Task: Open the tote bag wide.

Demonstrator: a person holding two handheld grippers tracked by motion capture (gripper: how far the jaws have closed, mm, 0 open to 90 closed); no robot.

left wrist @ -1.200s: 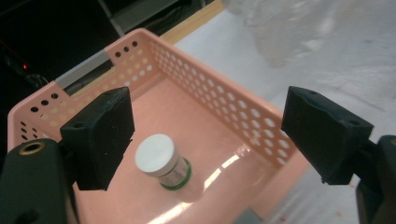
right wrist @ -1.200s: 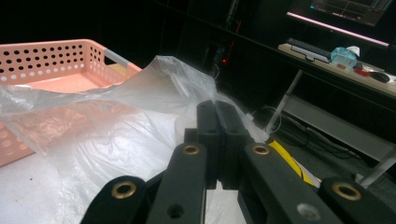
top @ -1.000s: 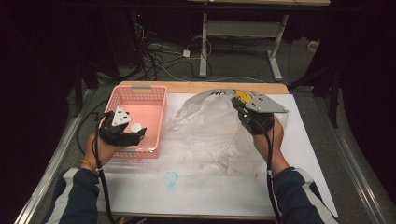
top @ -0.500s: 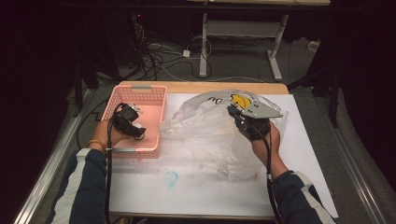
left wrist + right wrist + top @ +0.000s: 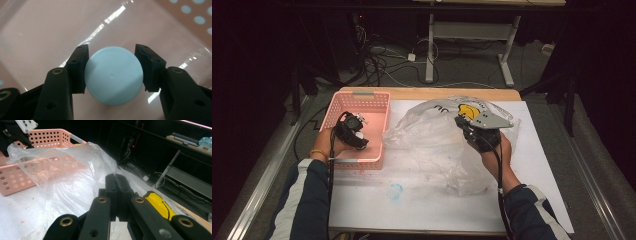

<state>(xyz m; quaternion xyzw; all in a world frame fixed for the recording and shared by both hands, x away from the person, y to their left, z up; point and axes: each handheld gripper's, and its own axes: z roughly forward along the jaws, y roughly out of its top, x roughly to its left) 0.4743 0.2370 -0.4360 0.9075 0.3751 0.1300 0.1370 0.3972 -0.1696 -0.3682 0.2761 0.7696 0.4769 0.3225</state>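
Pale blue round lid (image 5: 113, 75) between left tool (image 5: 112, 68) pads, inside pink basket (image 5: 377, 102).

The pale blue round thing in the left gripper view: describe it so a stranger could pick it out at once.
Start at the pink perforated basket at the table's back left corner. The left gripper reaches down into it, and the pale blue round cap sits on the basket floor between its jaws, which have just been closing and now touch its sides. It is smooth and matte, against glossy pink plastic.

Dim room, lit tabletop; glare streaks on basket floor (image 5: 50, 30); soft focus
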